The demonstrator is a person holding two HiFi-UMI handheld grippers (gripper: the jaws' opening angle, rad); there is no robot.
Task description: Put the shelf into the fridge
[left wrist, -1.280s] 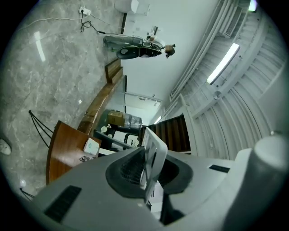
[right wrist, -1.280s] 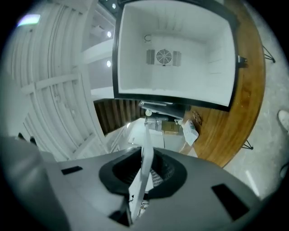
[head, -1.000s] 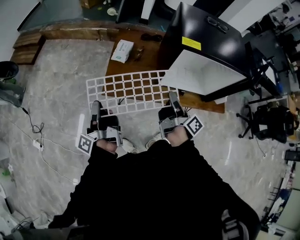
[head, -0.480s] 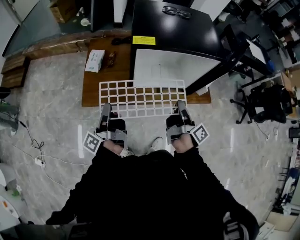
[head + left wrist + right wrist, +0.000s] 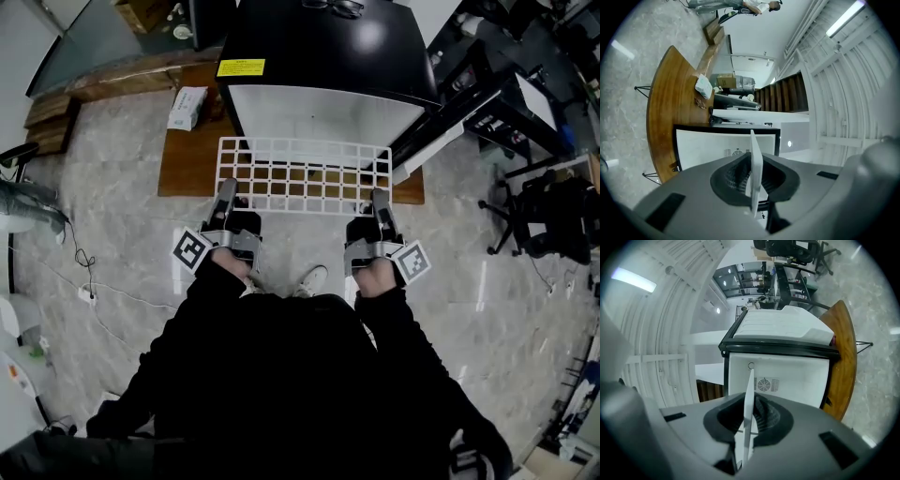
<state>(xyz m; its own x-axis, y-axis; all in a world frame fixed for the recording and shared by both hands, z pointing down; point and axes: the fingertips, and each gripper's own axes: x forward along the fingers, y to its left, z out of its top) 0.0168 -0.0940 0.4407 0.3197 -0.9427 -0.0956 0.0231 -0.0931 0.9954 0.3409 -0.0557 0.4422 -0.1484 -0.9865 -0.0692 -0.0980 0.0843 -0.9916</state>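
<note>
Gripping the shelf [image 5: 305,175] by its near edge, the left gripper [image 5: 226,193] and right gripper [image 5: 380,202] hold it level, long side across, just before the open fridge [image 5: 319,56].

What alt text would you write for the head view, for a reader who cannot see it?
A person holds a white wire shelf by its near edge, left tongs and right tongs each clamped on it, facing an open black fridge on a wooden board.
</note>
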